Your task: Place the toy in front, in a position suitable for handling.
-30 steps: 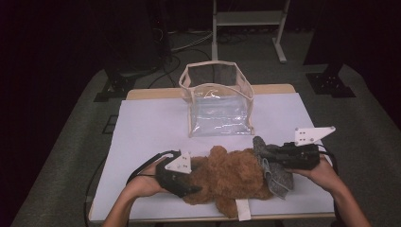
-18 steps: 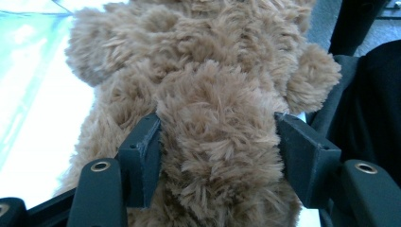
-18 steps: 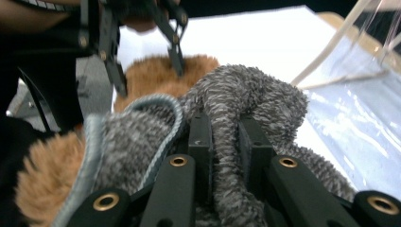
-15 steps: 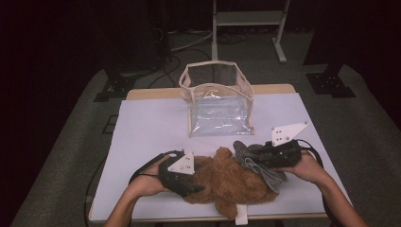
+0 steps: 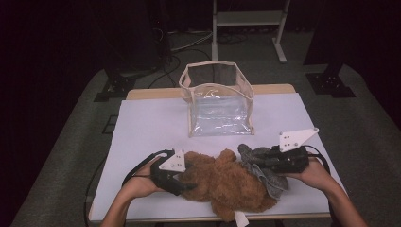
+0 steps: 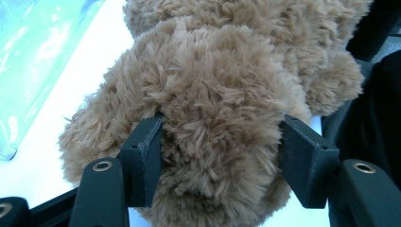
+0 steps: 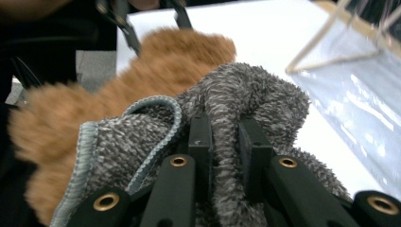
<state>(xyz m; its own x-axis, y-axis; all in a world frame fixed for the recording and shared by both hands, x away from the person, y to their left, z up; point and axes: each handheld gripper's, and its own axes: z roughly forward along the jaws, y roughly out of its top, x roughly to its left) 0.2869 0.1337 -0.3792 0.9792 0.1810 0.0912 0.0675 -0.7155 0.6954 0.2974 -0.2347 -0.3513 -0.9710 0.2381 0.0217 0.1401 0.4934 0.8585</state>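
- Two grippers work near the table's (image 5: pixel 142 123) front edge, one at each end of a brown plush toy (image 5: pixel 231 182).
- Left gripper (image 5: pixel 182 182) has its jaws pressed into the toy's fur from both sides, clamping a rounded part of it (image 6: pixel 217 123).
- Right gripper (image 5: pixel 253 161) pinches a fold of grey knitted cloth (image 7: pixel 227 109) between nearly closed jaws; the cloth drapes over the toy's right end.
- The toy's lower end reaches the front edge, where a white tag (image 5: pixel 240 218) hangs over.
- Bare white surface lies left of the toy and between it and the clear bag (image 5: pixel 220 106), which stands open-topped near the far edge.
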